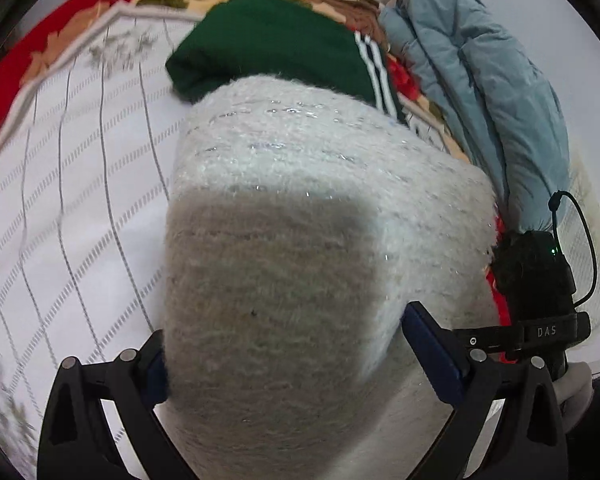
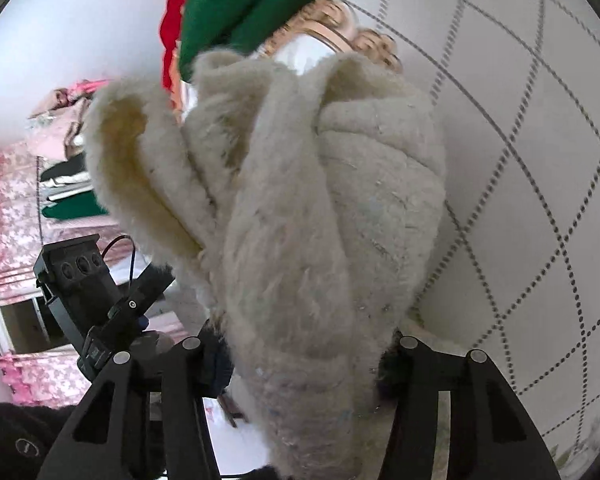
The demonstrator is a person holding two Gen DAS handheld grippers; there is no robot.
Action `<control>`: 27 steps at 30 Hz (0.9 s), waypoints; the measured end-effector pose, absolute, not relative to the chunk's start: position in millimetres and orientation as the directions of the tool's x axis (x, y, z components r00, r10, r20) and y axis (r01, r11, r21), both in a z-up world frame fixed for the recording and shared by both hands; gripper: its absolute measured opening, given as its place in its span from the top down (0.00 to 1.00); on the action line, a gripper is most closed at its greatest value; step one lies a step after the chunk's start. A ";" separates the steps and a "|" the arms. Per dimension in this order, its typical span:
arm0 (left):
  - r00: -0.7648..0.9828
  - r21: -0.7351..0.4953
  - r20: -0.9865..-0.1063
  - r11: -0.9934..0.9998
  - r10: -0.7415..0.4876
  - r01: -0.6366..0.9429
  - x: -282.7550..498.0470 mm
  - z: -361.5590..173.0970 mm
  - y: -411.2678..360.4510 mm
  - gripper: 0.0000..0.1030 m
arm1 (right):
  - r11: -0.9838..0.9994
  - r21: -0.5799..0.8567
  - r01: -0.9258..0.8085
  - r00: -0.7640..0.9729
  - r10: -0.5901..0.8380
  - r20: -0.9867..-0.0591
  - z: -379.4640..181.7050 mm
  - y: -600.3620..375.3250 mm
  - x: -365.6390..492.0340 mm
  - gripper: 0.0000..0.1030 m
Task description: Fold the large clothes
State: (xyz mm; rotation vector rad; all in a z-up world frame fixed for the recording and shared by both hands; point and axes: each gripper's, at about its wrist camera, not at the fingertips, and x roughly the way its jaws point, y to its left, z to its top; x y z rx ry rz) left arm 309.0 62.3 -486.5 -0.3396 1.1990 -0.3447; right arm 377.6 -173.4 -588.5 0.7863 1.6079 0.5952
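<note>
Both tools grip the sweater (image 1: 300,208): left tool (image 1: 284,356) and right tool (image 2: 304,364) each clench its fuzzy cream fabric. Beyond the sweater, a green garment (image 1: 268,48) lies on the bed (image 1: 80,160).

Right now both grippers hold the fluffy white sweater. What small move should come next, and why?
Probably lower it beside the folded green garment. The white sweater looks folded and bunched between the left gripper and the right gripper, and the bedspread there lies bare.
</note>
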 end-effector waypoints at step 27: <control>0.319 -0.372 -0.871 0.926 -0.374 0.068 703.3 -470.9 88.9 0.03 | 0.729 0.652 0.209 -0.028 0.671 -0.741 -520.2 -174.4 782.0 0.48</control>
